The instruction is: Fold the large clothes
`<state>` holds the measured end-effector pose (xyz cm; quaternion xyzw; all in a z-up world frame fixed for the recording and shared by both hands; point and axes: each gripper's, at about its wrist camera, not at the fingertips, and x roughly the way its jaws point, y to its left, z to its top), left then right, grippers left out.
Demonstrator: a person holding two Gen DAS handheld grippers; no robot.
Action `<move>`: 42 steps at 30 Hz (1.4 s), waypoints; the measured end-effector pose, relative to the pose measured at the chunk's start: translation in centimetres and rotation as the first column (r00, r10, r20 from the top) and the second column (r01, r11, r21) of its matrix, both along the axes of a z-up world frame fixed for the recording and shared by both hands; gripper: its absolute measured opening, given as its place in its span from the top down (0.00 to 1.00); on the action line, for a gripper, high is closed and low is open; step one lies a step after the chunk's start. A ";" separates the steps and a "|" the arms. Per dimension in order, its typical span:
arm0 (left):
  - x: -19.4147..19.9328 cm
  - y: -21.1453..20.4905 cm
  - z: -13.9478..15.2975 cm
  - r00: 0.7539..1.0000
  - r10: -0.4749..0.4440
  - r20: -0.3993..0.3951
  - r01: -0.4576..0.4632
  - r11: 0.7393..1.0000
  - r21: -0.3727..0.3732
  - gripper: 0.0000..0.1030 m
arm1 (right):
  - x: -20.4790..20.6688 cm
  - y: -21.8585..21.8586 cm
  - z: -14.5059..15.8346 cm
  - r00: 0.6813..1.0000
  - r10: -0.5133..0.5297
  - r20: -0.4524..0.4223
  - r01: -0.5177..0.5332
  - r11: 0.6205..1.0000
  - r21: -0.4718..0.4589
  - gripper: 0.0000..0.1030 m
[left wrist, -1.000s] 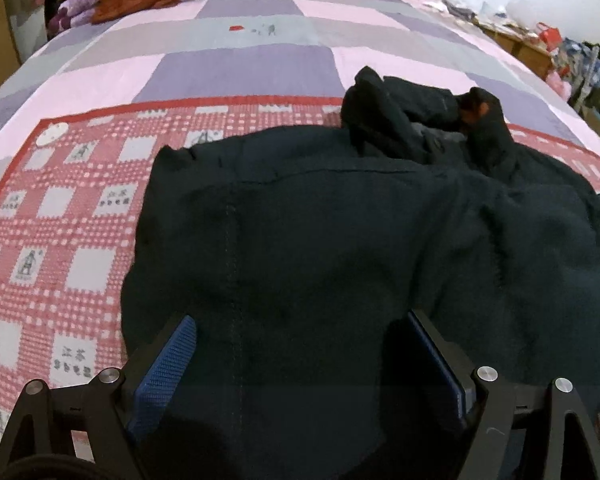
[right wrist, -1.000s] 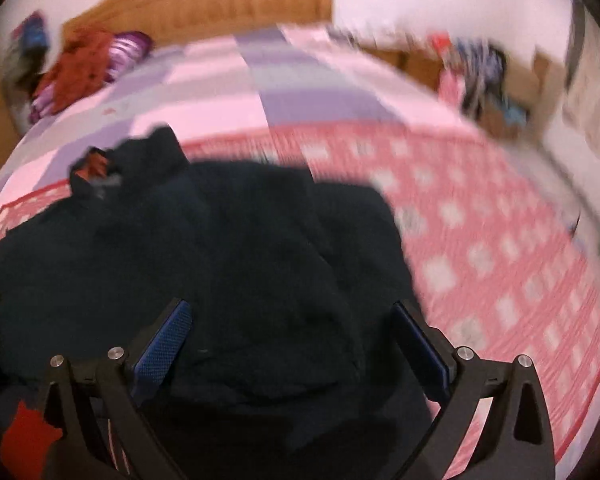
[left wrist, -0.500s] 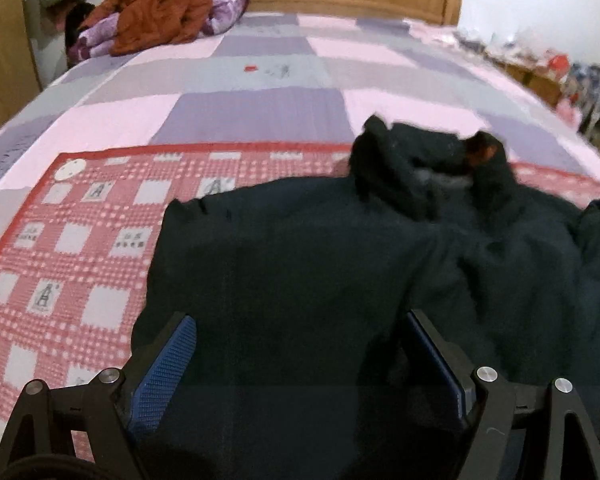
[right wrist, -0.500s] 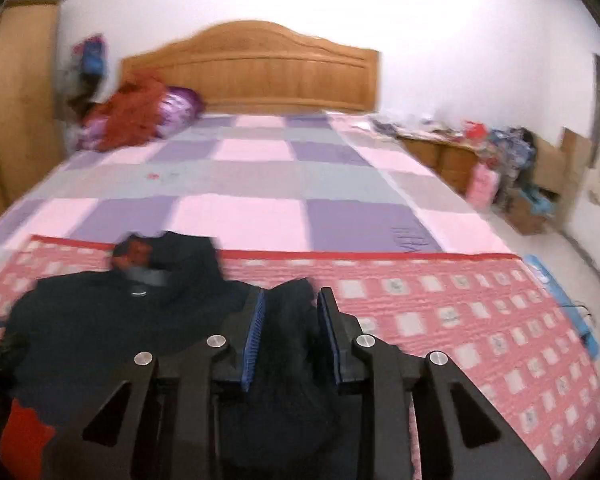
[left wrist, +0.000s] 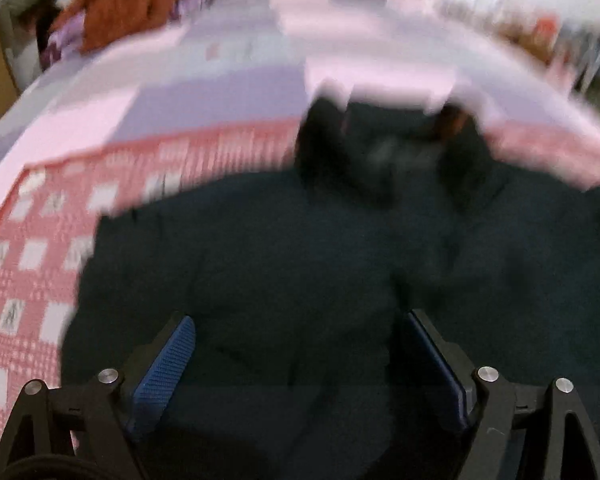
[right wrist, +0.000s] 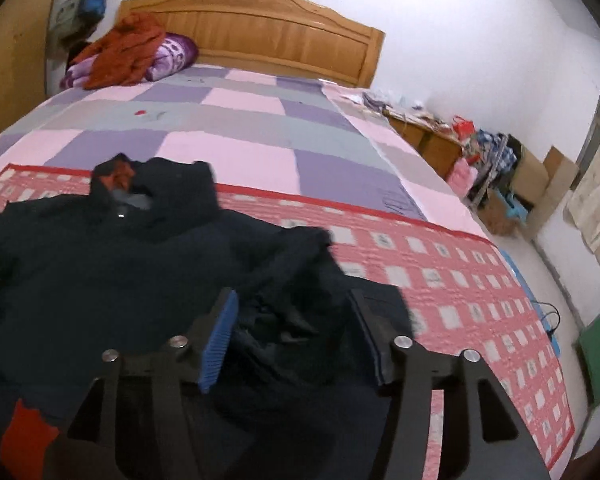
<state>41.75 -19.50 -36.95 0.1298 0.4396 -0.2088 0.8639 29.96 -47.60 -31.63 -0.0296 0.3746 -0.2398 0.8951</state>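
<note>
My left tool (left wrist: pixel 296 364) gapes wide over the dark navy padded jacket (right wrist: pixel 100 272) spread on the red checked bed quilt (right wrist: pixel 460 264); blurred view. My right tool (right wrist: pixel 296 336), just reopening, pads clear of bunched fabric.

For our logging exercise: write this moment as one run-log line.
step: folding dark jacket on bed | left gripper: open above jacket | right gripper: jaws just opening, bunched sleeve loose between them
</note>
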 end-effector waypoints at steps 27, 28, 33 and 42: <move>5.7 0.6 -1.7 1.000 0.024 -0.008 -0.024 0.999 0.038 0.02 | 5.5 -7.5 -5.4 0.988 -0.050 -0.143 0.055 0.998 0.033 0.05; 5.8 1.1 -1.7 1.000 0.017 0.006 -0.017 0.998 0.061 0.02 | 5.0 -9.6 -5.6 0.982 -0.095 -0.161 0.105 0.993 0.055 0.05; 6.8 4.8 -1.8 0.989 0.145 -0.001 -0.145 0.987 0.066 0.00 | 2.6 -14.2 -5.0 0.981 -0.127 -0.145 0.144 0.983 0.114 0.04; 1.0 10.8 1.8 0.980 0.178 0.090 -0.175 0.984 -0.035 0.02 | -4.2 -6.5 -0.7 0.995 -0.083 0.054 0.085 0.996 -0.037 0.04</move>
